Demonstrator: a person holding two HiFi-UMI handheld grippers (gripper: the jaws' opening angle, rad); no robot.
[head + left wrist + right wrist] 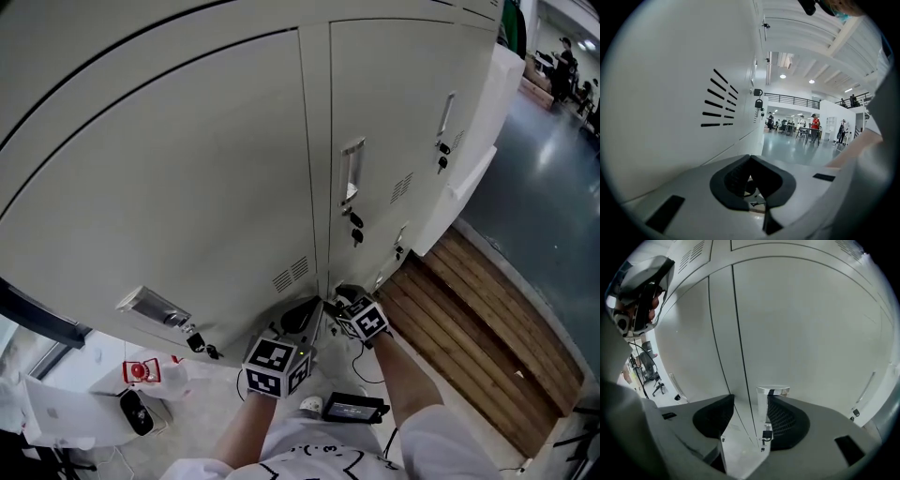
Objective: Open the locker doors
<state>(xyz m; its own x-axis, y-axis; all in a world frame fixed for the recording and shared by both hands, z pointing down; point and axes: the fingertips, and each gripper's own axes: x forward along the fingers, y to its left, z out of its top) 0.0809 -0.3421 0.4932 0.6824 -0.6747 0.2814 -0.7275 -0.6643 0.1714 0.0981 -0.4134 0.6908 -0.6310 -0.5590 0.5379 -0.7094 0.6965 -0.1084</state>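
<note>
The locker doors (187,159) are all seen shut. The right tool (749,404) is held released, with a door handle (772,391) framed between its jaws, probably for gripping it. The left tool (751,158) is held clenched and empty nearby.

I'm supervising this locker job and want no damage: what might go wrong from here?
The open right tongs line up with the handle, but keys hang just beneath it; closing low might catch those instead. The shut left tongs sit near the vented door, which they might scrape.
</note>
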